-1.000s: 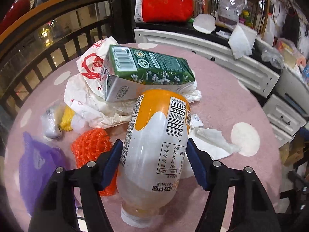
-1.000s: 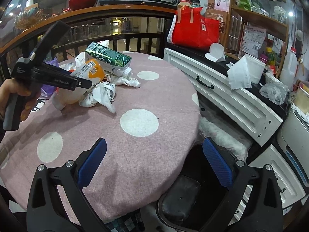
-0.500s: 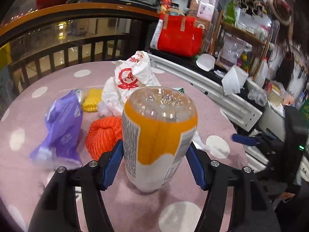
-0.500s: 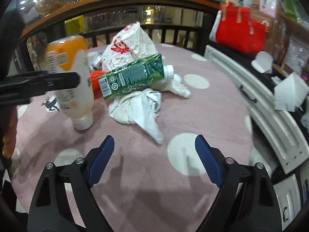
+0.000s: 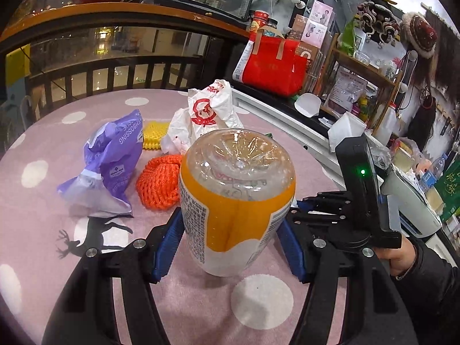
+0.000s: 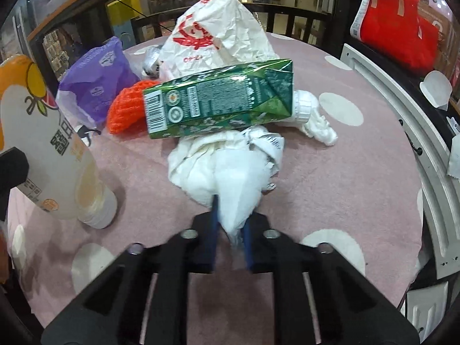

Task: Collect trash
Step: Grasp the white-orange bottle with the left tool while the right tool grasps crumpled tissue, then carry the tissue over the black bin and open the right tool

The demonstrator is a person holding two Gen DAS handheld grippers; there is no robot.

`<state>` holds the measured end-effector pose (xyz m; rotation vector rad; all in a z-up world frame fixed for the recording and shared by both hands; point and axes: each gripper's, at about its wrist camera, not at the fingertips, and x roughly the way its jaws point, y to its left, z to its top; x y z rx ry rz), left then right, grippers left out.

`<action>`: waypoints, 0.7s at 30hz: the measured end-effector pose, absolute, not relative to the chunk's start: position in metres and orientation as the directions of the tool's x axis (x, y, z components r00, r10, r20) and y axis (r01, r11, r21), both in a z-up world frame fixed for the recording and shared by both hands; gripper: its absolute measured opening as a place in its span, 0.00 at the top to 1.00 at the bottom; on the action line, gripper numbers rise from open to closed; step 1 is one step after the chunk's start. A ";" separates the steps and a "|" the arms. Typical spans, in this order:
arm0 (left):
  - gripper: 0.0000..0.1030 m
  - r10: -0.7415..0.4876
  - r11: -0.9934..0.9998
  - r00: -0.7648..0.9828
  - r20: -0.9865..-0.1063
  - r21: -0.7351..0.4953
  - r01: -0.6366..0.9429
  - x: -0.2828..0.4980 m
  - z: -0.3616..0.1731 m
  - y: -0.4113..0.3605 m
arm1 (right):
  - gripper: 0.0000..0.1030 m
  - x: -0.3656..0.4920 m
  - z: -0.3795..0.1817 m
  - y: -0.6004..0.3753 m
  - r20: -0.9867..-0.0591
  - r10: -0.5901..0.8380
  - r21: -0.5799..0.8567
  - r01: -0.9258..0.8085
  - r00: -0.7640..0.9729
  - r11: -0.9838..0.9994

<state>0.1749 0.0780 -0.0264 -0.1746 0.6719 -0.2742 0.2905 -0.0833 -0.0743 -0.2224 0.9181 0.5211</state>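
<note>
Left gripper (image 5: 231, 247) clamped on an upturned orange-and-white drink bottle (image 5: 237, 198), blue pads against its sides, cap end down by the pink polka-dot tablecloth (image 5: 178, 296). Right gripper (image 6: 230, 240) pinched nearly closed on the near tip of crumpled white paper (image 6: 230, 172). Across the right wrist view: purple plastic bag (image 6: 97, 82), orange foam net (image 6: 126, 110), green carton (image 6: 218, 99) lying atop the paper, white red-printed bag (image 6: 221, 33) behind.
</note>
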 end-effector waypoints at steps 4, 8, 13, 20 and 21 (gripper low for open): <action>0.39 -0.306 0.949 0.757 -0.577 -0.245 0.197 0.168 -0.027 0.076 | 0.95 0.273 -0.067 -0.089 -0.784 0.342 0.031 -0.517 0.518 0.855; 0.39 -0.324 0.943 0.758 -0.567 -0.254 0.214 0.163 -0.024 0.070 | 0.95 0.254 -0.053 -0.108 -0.756 0.375 0.073 -0.501 0.536 0.862; 0.39 -0.356 0.933 0.761 -0.542 -0.247 0.260 0.155 -0.016 0.056 | 0.95 0.232 -0.035 -0.151 -0.714 0.390 0.125 -0.442 0.582 0.888; 0.39 -0.445 0.895 0.729 -0.520 -0.274 0.351 0.155 -0.008 0.019 | 0.95 0.205 -0.023 -0.227 -0.681 0.283 0.102 -0.295 0.675 0.950; 0.39 -0.461 0.887 0.722 -0.516 -0.280 0.367 0.156 -0.007 0.012 | 0.95 0.202 -0.024 -0.238 -0.682 0.256 0.093 -0.266 0.685 0.960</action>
